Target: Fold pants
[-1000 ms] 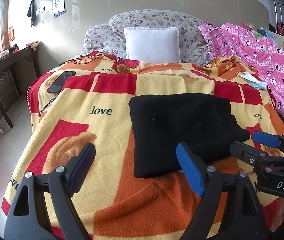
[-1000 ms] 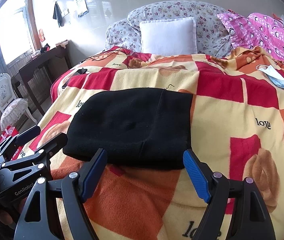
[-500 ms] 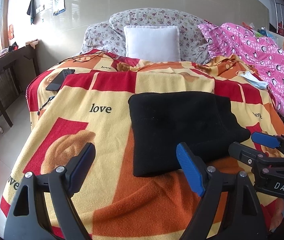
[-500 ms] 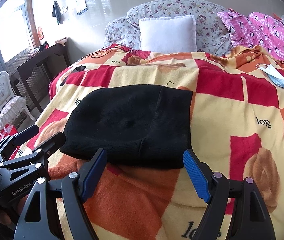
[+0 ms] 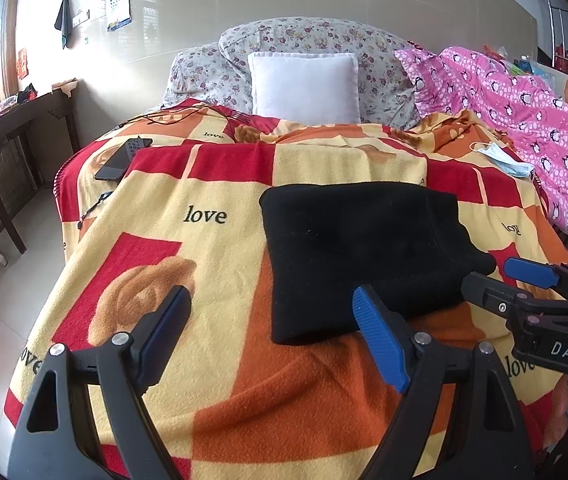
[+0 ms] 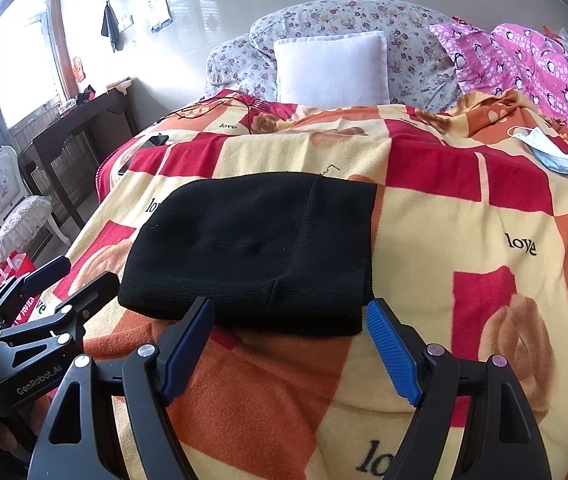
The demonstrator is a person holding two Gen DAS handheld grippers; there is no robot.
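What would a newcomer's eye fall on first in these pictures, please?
First, the folded black fleece pants, lying flat in the middle of the red, orange and cream checked "love" blanket. Next, the square white cushion at the bed's head and the pink penguin-print quilt along the right side.

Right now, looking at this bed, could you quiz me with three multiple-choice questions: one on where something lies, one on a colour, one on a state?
1. Where is the face mask?
A. on the blanket's far right part
B. on the white pillow
C. on the pants

2. What colour are the pants?
A. pink
B. black
C. white

3. How do the pants lie?
A. spread out full length
B. hanging off the bed
C. folded into a compact block

Answers: 1 A, it lies on the blanket near the pink quilt. 2 B, plainly black. 3 C, stacked layers show.
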